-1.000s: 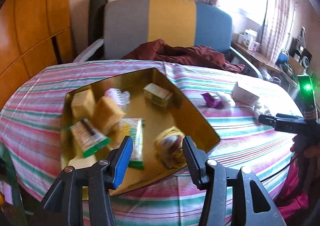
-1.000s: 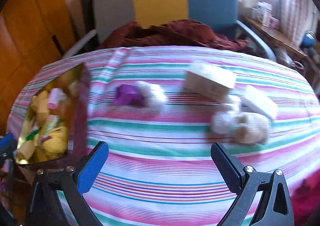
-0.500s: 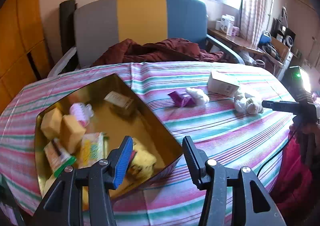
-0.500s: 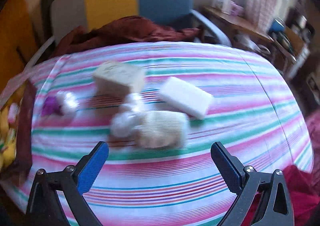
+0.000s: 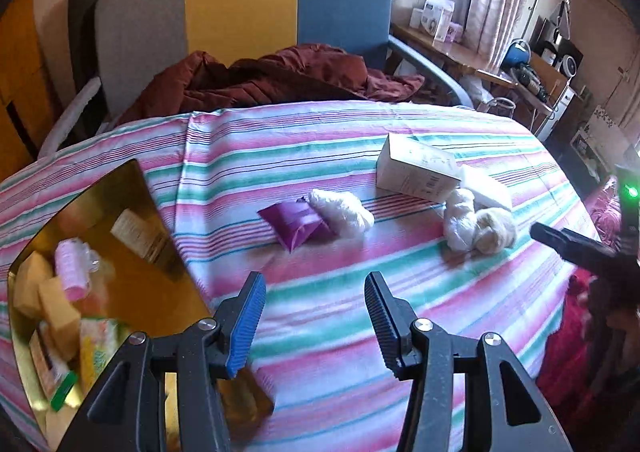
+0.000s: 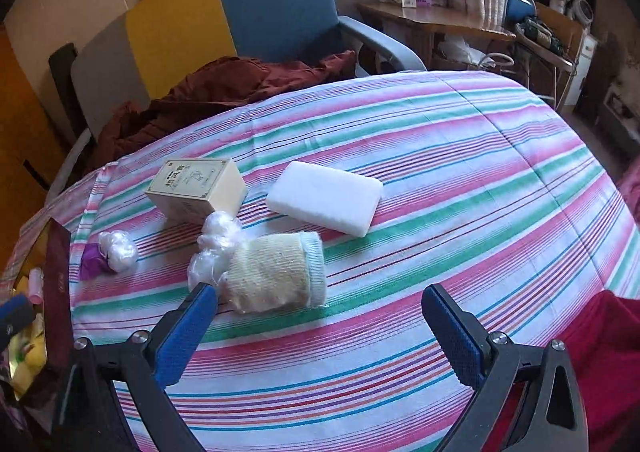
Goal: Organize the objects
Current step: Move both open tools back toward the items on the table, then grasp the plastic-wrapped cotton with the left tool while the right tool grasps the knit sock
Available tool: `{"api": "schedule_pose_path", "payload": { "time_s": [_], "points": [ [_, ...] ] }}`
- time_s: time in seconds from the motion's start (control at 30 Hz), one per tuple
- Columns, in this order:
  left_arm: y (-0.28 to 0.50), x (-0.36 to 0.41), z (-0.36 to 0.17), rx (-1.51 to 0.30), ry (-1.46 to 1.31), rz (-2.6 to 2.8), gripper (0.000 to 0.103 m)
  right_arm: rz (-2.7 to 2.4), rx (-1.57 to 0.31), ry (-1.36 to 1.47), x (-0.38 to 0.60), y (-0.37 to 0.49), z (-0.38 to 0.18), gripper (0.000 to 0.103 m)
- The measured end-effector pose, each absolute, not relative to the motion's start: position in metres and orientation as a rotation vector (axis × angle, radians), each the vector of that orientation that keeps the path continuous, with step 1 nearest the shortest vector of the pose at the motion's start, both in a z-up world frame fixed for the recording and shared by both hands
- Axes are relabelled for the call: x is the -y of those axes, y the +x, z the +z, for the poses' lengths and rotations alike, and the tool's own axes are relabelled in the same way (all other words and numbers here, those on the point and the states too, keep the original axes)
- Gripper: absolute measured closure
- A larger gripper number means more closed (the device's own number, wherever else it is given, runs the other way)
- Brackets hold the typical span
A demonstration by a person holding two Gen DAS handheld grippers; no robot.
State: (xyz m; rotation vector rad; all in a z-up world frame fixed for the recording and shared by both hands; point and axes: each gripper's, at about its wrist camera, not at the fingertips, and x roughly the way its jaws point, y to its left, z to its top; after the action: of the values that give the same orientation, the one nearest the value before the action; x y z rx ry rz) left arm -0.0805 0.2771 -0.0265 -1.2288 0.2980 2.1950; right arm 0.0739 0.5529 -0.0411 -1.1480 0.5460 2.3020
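- Step in hand, as judged: fetching the loose items left on the striped tablecloth (image 6: 460,180) and carrying them to the gold tray (image 5: 132,292) at the table's left edge, which already holds several packets and blocks.
- Left gripper (image 5: 315,322): jaws apart and empty, above bare cloth just beside the tray's near corner; the purple packet (image 5: 296,223) and a white plastic wad (image 5: 344,210) touching it lie ahead, between the finger lines.
- Right gripper (image 6: 316,334): jaws wide apart and empty, angled down; the cream sock roll (image 6: 276,272) sits just ahead of its left finger, off-centre.
- To do it well: centre the jaws over one item before descending; the sock roll touches a clump of white plastic (image 6: 216,248), so a careless close may catch both.
- The beige box (image 6: 198,188) and white sponge block (image 6: 326,200) lie farther back, apart from each other.
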Motion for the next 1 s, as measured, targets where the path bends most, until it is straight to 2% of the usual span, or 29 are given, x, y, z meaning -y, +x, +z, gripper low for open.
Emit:
{"api": "schedule_pose_path", "payload": {
  "time_s": [0.8, 1.0],
  "points": [
    [-0.14, -0.386, -0.09, -0.676, -1.134, 2.069, 0.05, 2.282, -0.63, -1.171, -0.56, 0.077, -0.045, 0.0],
    [-0.112, -0.401, -0.104, -0.631, -1.134, 1.852, 0.052, 2.278, -0.635, -1.179, -0.562, 0.077, -0.047, 0.0]
  ]
}}
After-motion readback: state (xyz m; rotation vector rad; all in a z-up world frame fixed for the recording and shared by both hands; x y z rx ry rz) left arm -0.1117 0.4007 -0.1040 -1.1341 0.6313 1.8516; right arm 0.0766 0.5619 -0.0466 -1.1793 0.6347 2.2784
